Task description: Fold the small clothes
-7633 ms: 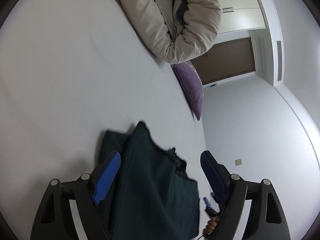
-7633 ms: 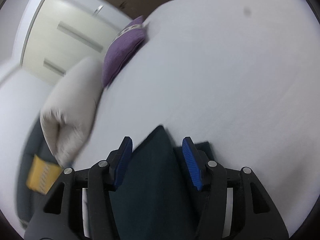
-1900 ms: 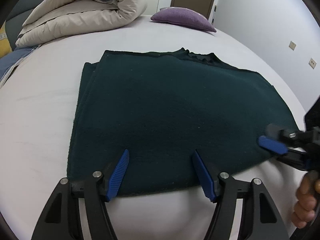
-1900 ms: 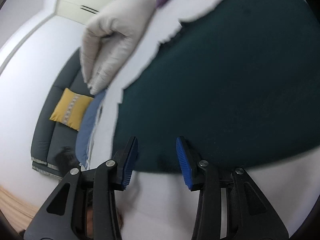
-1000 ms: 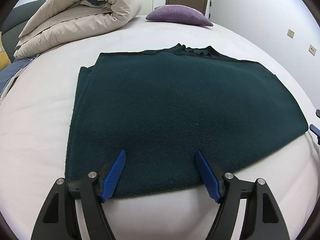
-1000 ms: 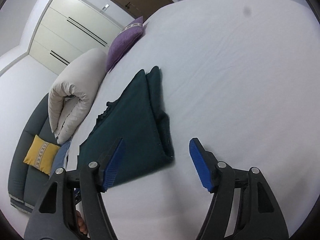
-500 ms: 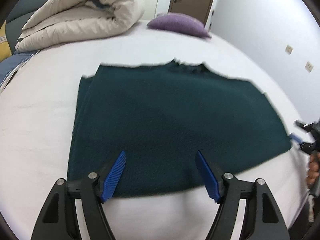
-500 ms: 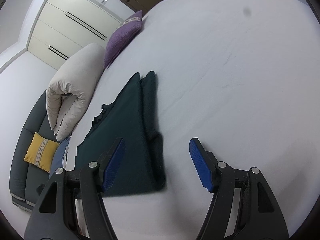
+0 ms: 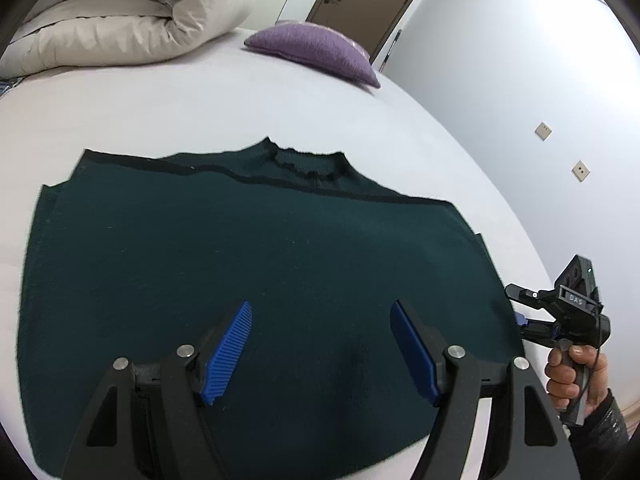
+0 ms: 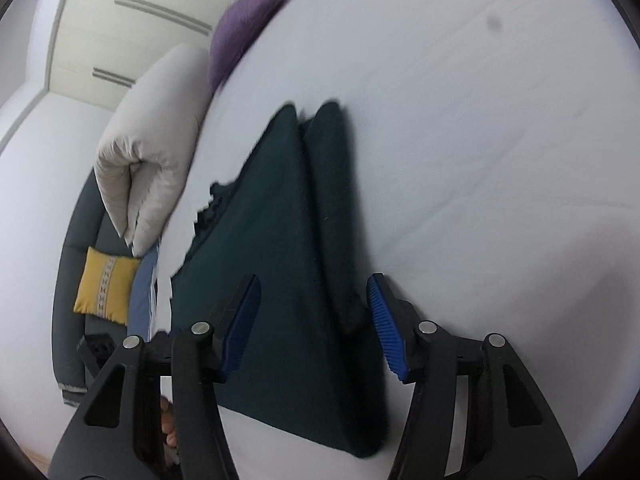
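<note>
A dark green knit sweater point(image 9: 256, 256) lies flat on the white bed point(image 9: 168, 108), folded in layers, its collar at the far edge. My left gripper point(image 9: 320, 344) is open and empty, hovering low over the sweater's near part. My right gripper point(image 10: 314, 320) is open and empty, its jaws either side of the sweater's point(image 10: 280, 240) near side edge. The right gripper also shows in the left wrist view point(image 9: 520, 314) at the sweater's right edge, held by a hand.
A rolled beige duvet point(image 9: 132, 12) and a purple cushion point(image 9: 316, 50) lie at the far end of the bed. A grey sofa with a yellow cushion point(image 10: 105, 286) stands beside the bed. A wall with sockets point(image 9: 580, 170) runs on the right.
Both grippers have moved in over the sweater. The right gripper came back to its side edge, and the left one has moved forward over its near part.
</note>
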The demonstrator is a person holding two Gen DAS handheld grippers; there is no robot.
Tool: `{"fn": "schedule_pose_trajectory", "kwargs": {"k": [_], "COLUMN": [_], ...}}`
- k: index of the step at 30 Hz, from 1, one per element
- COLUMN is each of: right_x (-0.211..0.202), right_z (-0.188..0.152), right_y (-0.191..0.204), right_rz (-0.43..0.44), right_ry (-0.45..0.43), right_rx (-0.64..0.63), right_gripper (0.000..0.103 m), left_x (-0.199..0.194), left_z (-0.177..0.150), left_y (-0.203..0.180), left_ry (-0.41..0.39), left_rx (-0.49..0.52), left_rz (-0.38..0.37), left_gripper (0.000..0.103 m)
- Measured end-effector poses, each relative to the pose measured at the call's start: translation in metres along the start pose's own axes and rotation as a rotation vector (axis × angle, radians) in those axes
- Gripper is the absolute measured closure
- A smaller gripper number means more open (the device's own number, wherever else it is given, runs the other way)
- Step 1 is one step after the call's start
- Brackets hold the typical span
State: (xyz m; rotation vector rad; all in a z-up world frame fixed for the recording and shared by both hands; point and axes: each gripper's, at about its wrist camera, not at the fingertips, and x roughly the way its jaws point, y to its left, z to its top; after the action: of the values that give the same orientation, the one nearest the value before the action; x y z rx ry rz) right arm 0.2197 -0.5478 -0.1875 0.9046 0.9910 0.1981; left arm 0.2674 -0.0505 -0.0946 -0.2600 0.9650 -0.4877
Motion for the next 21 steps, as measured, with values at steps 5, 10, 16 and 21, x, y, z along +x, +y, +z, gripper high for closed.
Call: {"fn": "schedule_pose_trajectory", "kwargs": {"k": [5,10,16,21], "right_x": [0.013,0.026,0.033,0.034], "right_z": [0.000,-0.008,-0.011,-0.013], "right_y": [0.007,0.015,0.010,0.013], "right_rz": [0.056,0.038,0.030,0.009], "right_ry": [0.042,0.049,0.015,-0.032], "right_rx": [0.018,0.003,0.039,0.069], "right_gripper": [0.058,0.075,0.086,0.087], "left_x": [0.014,0.015,0.018,0.018], "left_z": [-0.007,-0.010,-0.012,-0.012], "left_y": [0.011,0.014,0.018,0.026], "left_ry": [0.019,0.015,0.016,0.025], "left_rx": [-0.022,-0.018,-0.025,-0.044], "left_rz": [-0.015,-0.029,-0.041,-0.064], "left_gripper": [0.030,0.030,0.030,0.036]}}
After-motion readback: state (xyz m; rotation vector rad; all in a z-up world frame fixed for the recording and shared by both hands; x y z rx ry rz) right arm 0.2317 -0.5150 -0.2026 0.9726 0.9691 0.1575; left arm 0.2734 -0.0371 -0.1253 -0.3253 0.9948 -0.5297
